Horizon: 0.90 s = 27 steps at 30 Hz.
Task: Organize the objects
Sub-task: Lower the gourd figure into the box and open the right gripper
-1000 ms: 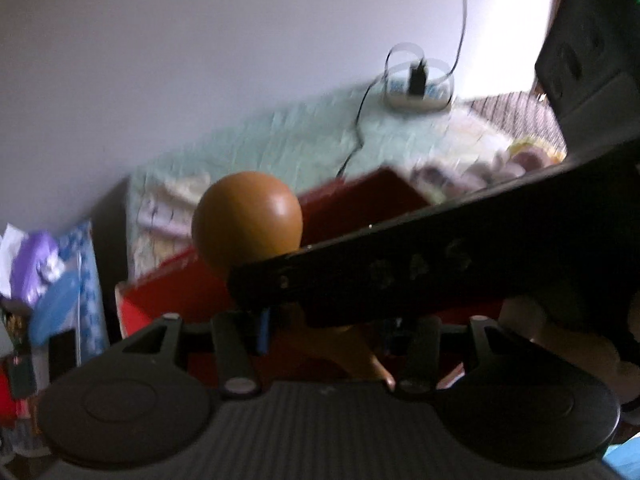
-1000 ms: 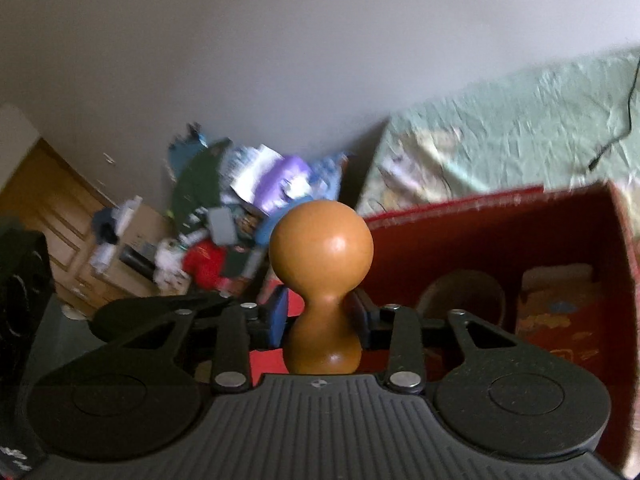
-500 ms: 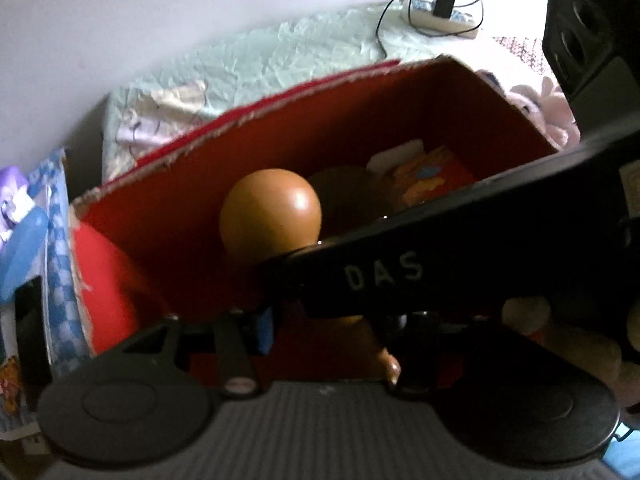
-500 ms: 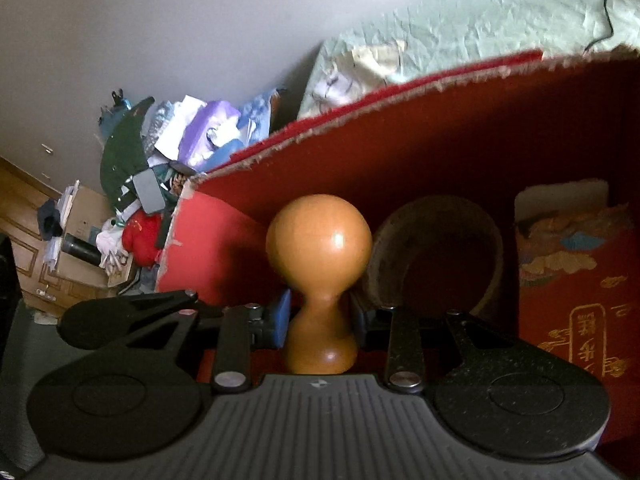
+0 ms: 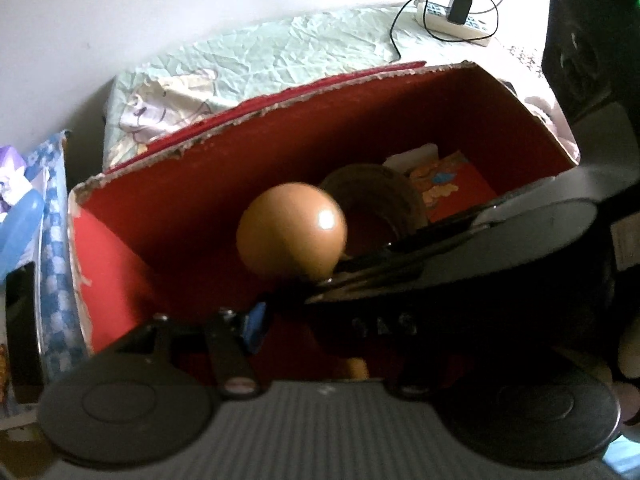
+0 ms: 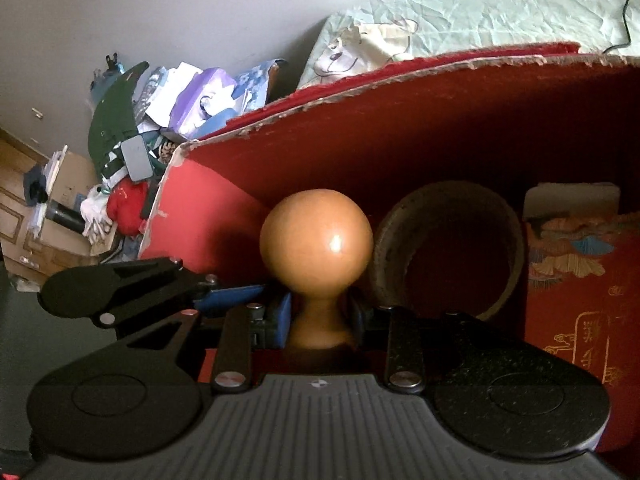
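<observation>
While the right gripper (image 6: pixel 318 320) clamped the narrow neck of a wooden knob-headed piece (image 6: pixel 316 246), it held the thing upright inside the open red box (image 6: pixel 400 128), low against the box's left end. The round head stood above the blue pads (image 6: pixel 282 314), which pressed the neck from both sides. Just beside it, to the right, a dark wooden ring (image 6: pixel 448 248) leaned in the box, and further right stood a red packet with gold lettering (image 6: pixel 580 308).

Seen from the left wrist, the same wooden piece (image 5: pixel 291 232) appeared with the right gripper's body crossing in front of the view. The left gripper (image 5: pixel 320 332) hung close behind and below it; only its left finger (image 5: pixel 228 344) with a blue pad showed, the other side being hidden in shadow, so whether it was wide or narrow could not be told. It did not appear to hold anything.

Judging by this, the step in hand was placing the wooden piece into the box. The base was hidden, so whether it had reached the floor of the box was unclear. The next move would call for lowering until the base rested, then opening the right jaws gently, since a top-heavy piece like that could topple against the ring.

Beyond the box lay a pale green sheet (image 5: pixel 280 56) and a power strip (image 5: pixel 456 24).
</observation>
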Tool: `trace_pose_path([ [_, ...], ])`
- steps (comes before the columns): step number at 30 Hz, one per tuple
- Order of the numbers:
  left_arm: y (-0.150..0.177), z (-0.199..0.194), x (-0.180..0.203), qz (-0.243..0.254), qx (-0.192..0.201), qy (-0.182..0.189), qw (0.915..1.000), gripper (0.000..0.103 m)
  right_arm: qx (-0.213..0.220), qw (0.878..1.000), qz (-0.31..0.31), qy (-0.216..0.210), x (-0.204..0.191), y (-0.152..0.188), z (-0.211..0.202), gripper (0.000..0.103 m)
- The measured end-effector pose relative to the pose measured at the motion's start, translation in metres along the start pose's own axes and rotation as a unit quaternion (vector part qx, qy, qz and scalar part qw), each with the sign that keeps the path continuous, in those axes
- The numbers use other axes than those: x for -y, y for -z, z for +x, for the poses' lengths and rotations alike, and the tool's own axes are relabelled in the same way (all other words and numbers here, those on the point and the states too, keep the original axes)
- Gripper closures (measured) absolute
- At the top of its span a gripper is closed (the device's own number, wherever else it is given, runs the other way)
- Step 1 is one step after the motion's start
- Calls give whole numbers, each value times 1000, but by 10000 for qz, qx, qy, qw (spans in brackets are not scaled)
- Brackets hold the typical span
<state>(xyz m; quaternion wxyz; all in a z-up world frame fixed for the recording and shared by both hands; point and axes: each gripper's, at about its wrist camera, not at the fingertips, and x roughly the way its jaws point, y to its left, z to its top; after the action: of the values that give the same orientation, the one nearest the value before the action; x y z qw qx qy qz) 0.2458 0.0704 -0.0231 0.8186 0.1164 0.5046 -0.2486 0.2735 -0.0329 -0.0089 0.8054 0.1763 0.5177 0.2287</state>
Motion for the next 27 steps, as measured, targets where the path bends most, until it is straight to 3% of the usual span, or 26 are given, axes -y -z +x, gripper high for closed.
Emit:
trace_pose_path([
  [9,0,0,-2,-61,28,-3,10000,42,79,9998,-104,-140,0,0,-1,70],
  [23,-1,-6,7,56,262,-468,9985,37,238,9994,73,-258,4,-1,-3,69],
  [27,-3,-4,2,-53,224,-401,9989,37,303,9990,198,-250,7,-2,-3,69],
])
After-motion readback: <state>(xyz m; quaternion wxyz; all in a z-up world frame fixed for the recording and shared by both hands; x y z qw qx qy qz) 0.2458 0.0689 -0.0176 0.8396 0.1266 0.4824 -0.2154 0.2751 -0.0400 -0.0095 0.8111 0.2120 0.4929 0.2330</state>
